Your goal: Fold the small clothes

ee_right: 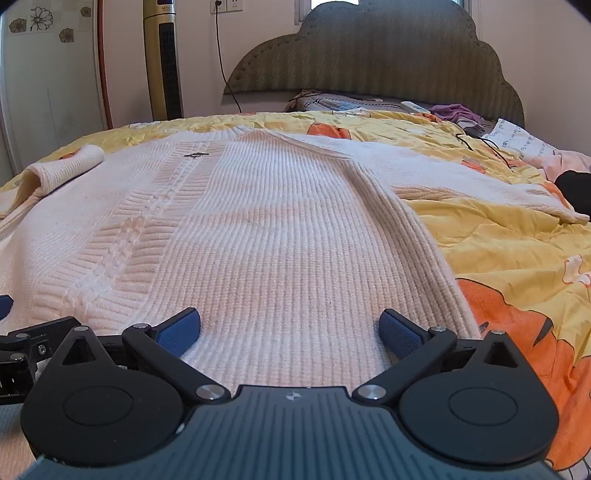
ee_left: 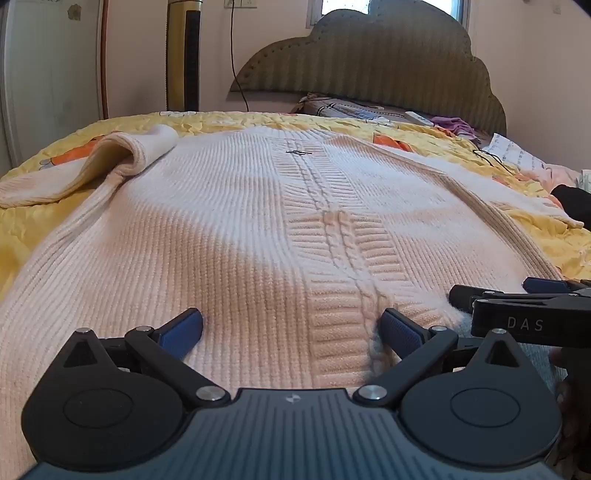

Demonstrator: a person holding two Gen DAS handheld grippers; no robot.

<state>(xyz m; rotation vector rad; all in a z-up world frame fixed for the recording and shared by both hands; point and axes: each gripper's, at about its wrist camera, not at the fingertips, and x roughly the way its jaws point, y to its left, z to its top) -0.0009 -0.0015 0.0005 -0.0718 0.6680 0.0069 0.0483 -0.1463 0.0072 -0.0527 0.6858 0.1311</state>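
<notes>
A bed (ee_right: 517, 236) under a yellow quilt (ee_right: 491, 206) with orange prints fills the room, its grey scalloped headboard (ee_right: 369, 55) at 12 o'clock against a pale pink wall (ee_right: 266, 33). At 10 o'clock a gold tower fan (ee_right: 162, 59) stands beside a white door (ee_right: 48, 85) with flower stickers, and a black cord (ee_right: 221, 62) hangs from a wall socket (ee_right: 227, 5) at 11 o'clock. Daylight comes through a window (ee_left: 343, 5) above the headboard, and pillows (ee_right: 332, 103) and purple cloth (ee_right: 456, 110) lie at 1 o'clock.
</notes>
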